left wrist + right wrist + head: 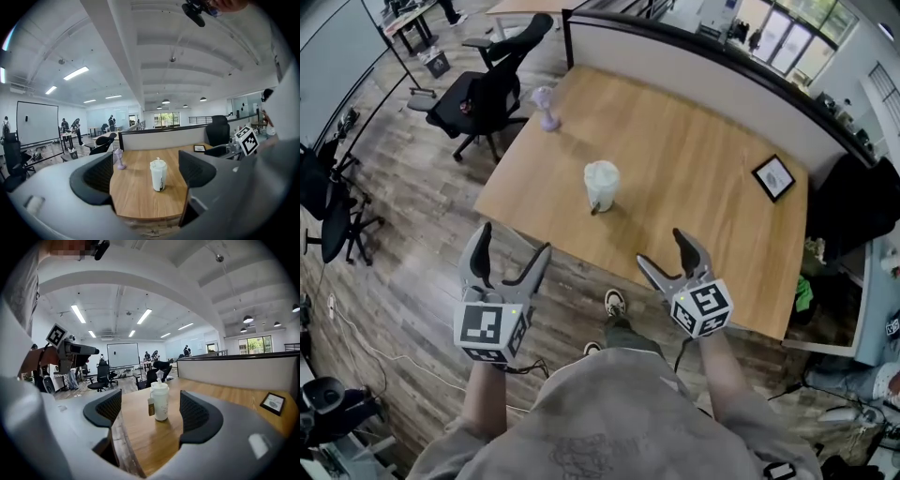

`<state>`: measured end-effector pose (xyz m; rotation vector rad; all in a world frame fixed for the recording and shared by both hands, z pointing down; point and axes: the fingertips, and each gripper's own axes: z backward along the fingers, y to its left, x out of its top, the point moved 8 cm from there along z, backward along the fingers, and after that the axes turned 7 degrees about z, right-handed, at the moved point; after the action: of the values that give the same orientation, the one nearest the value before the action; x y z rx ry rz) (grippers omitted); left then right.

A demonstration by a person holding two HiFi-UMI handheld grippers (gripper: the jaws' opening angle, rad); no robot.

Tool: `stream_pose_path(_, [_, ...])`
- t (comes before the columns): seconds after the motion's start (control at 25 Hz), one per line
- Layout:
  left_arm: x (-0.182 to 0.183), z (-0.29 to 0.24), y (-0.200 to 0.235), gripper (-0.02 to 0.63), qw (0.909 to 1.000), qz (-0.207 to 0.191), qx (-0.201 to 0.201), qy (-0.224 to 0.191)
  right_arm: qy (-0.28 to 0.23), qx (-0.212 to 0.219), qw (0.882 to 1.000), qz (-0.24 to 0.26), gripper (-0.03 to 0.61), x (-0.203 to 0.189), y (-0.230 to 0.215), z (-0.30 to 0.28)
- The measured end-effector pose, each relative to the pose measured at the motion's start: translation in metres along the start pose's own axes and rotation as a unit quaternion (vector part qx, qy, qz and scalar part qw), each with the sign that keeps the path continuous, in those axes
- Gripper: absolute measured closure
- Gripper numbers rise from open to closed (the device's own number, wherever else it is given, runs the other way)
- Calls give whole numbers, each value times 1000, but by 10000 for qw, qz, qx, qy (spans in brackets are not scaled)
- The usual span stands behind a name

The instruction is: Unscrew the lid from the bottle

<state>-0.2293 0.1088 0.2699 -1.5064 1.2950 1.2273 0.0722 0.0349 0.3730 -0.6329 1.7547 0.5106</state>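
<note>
White and upright, the bottle (601, 186) stands with its lid (602, 170) on mid-table (703, 159), well ahead of my left gripper (514, 241) and right gripper (661, 248), both wide and empty, so an off-centre squeeze could, I judge, tip it.

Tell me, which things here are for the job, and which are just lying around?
For the job: white bottle, its lid, left gripper, right gripper (both open, short of the bottle).

Just lying about: small purple object, black framed picture, black office chair.
</note>
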Motion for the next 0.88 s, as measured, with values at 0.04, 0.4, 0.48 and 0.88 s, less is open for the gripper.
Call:
stream_pose_path(0.04, [0,-11,4,187,10000,-39,30,64,33,64,10000,27,198,-2,-6,-12])
stream_pose_path(0.4, [4,-101,15,187,9990,-93,221,378,297,820,9956,349,198,-13,-58,-105])
stream_pose_path(0.48, [1,-113,17,187,9989,-11,167,427,355,971,9936,465,198,-13,-66,-120])
stream_pose_path(0.88, [-15,-160,33,195,9972,83,141,724,711,1294,9874,569,198,-24,-89,-171])
